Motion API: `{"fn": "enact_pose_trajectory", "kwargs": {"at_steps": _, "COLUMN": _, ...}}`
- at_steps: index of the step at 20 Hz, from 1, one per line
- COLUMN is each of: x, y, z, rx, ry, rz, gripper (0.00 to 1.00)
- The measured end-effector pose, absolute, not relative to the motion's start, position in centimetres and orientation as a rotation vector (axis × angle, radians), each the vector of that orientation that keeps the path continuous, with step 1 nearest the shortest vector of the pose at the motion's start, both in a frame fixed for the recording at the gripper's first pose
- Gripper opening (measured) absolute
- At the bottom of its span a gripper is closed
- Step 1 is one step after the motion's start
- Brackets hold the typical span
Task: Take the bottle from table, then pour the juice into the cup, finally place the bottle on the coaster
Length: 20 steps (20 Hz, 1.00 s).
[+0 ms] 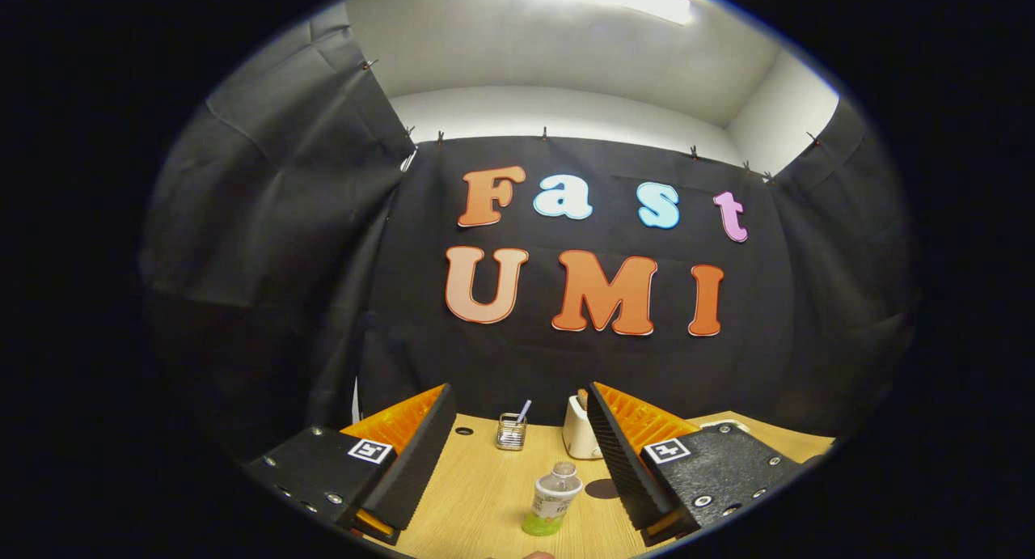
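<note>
A small clear bottle (553, 499) with a white label and green juice in its base stands upright on the wooden table (485, 494), between my two fingers but well below them. My gripper (517, 454) is open and holds nothing; it hovers above the table. A dark round coaster (601, 489) lies just right of the bottle, partly hidden behind the right finger (618, 454). A white cup (580, 434) stands farther back, by the right finger's tip.
A small wire basket (511, 431) with a straw-like stick stands at the back of the table near the black cloth wall. A small dark hole (463, 431) sits in the tabletop to its left. A pale object (726, 424) lies at the far right.
</note>
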<state>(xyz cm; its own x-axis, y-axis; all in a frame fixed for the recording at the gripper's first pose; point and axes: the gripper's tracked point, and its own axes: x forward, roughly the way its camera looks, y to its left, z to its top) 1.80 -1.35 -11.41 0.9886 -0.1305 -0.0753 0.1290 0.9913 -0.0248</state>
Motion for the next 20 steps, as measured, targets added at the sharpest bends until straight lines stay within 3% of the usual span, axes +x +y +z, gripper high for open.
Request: {"fn": "enact_pose_trajectory", "kwargs": {"at_steps": 20, "x": 3.3, "y": -5.3, "z": -31.5, "rx": 0.057, "ry": 0.329, "rz": -0.190, "gripper": 0.97}}
